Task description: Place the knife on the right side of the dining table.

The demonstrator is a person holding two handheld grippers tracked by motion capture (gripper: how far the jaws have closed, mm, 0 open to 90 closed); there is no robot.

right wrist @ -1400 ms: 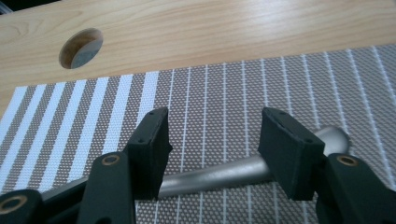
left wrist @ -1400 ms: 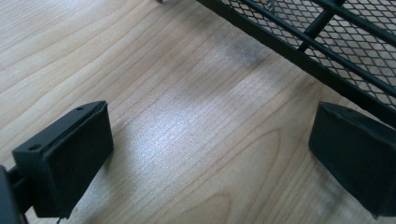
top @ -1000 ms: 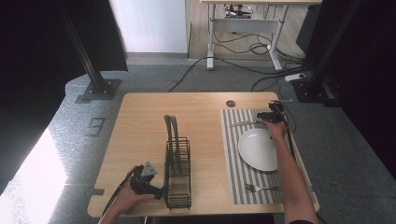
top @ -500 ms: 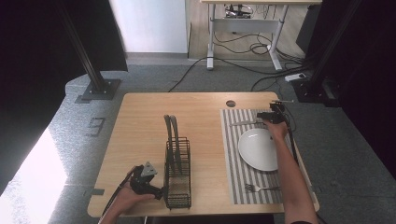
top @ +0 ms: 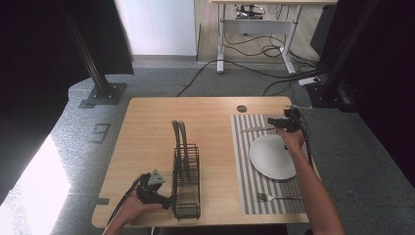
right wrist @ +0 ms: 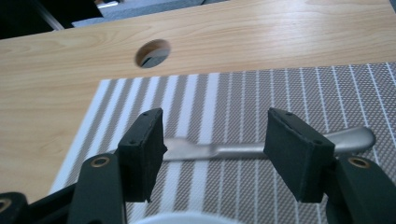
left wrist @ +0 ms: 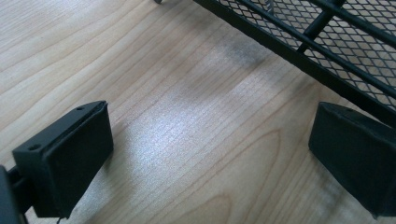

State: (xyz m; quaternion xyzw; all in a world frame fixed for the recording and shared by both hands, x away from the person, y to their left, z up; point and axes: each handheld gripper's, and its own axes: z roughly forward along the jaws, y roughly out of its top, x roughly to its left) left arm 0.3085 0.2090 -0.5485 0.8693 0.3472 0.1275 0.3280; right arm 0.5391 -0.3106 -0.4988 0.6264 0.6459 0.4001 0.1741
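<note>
Wooden table (top: 147, 147), striped placemat (right wrist: 280, 93), knife (right wrist: 224, 150) between right tool (right wrist: 212, 140) jaws

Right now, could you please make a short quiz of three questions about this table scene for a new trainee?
1. True or false: the right gripper is shut on the knife.
2. Which lies nearest the person on the striped placemat: A plate, B fork, C knife?
3. What black object stands beside the left gripper?

Key: 1 false, open jaws straddle it. 2 B. 3 the wire rack.
</note>
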